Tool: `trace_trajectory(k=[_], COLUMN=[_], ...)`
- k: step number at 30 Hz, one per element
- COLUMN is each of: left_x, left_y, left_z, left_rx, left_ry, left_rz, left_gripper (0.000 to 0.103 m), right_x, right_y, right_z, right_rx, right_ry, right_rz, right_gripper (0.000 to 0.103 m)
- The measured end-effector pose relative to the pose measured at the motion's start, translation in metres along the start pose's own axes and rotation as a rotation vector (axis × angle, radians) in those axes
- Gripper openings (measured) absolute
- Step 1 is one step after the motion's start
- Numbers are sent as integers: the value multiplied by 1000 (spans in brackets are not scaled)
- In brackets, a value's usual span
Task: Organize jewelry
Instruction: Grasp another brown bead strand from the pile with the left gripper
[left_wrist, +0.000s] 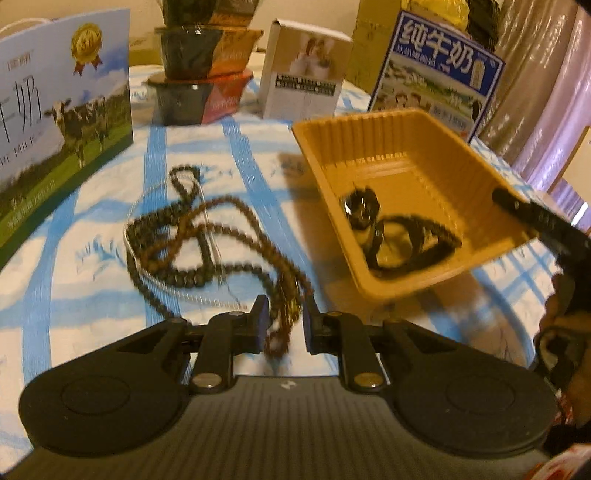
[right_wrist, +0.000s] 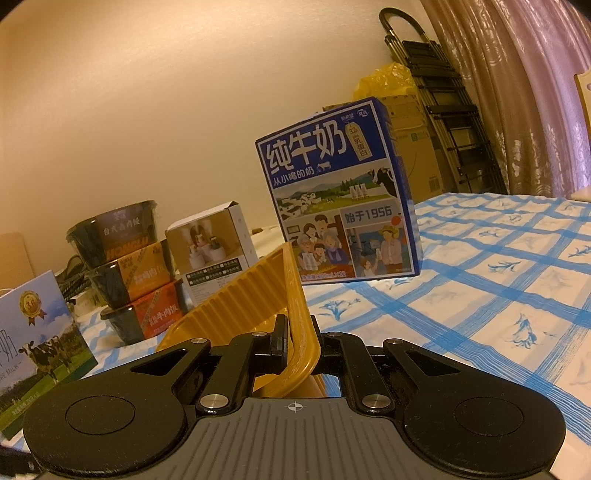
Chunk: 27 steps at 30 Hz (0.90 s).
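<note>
tray (left_wrist: 399, 147): orange, ribbed | beads (left_wrist: 207, 236): brown | tablecloth (left_wrist: 92, 295): white, blue checks | milk carton (right_wrist: 332, 192): blue

left gripper (left_wrist: 282, 325): black linkage arms, blue pads showing | right gripper (right_wrist: 298, 341): matching black, silver screws gleaming, ribbed grey base

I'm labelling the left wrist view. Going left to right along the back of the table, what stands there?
Cow-print milk carton → stacked food bowls → small white box → blue milk carton.

Cream wall (right_wrist: 147, 110), pink curtain (right_wrist: 535, 92) — warm, dim light.
</note>
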<state>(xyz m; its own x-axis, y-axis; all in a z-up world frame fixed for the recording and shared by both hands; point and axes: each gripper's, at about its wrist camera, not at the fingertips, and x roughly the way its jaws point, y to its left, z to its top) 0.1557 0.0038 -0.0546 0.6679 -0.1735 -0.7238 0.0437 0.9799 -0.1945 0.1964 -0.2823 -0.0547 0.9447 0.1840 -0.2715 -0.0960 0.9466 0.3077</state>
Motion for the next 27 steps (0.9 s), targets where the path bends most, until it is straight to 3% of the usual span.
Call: trace_trajectory(k=[22,27], left_x=[23,27], left_y=[-17,-21], left_z=[-15,-16], left_rx=[132,174], left_ry=[25,24], left_rz=[62,78], left_gripper=[15,5], right_x=[0,0], right_y=[0,0], right_z=[0,0], right_rx=[-1,-1], right_ry=[0,0], right_rz=[0,0], right_gripper=[9,9])
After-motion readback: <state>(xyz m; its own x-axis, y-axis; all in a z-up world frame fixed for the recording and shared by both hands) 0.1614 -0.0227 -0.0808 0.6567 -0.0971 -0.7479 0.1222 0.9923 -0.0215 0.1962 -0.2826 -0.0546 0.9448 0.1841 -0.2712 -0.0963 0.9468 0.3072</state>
